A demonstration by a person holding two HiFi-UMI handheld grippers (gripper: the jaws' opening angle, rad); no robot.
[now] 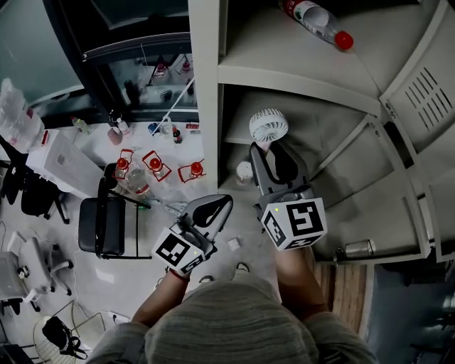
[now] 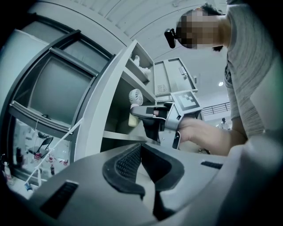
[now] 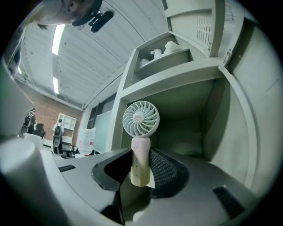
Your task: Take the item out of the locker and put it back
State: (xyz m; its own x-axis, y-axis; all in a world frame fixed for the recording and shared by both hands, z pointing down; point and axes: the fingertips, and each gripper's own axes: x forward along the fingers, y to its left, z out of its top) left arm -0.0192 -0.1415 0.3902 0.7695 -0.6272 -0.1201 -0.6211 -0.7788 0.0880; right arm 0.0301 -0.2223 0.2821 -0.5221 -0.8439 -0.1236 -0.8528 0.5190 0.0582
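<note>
A small white hand fan (image 1: 269, 126) with a cream handle (image 3: 140, 159) stands upright between the jaws of my right gripper (image 1: 274, 153), which is shut on the handle. In the right gripper view the fan head (image 3: 140, 118) is at the mouth of an open grey locker compartment (image 3: 190, 119). The left gripper view shows the fan (image 2: 135, 97) and the right gripper (image 2: 148, 112) from the side, beside the locker's edge. My left gripper (image 1: 211, 210) hangs lower left, outside the locker, jaws apart (image 2: 148, 161) with nothing between them.
A clear bottle with a red cap (image 1: 320, 21) lies on the shelf above. The compartment's door (image 1: 419, 92) stands open to the right. A metal can (image 1: 359, 249) sits on a lower ledge. Below left are a black chair (image 1: 106, 224) and red-capped bottles (image 1: 153, 167).
</note>
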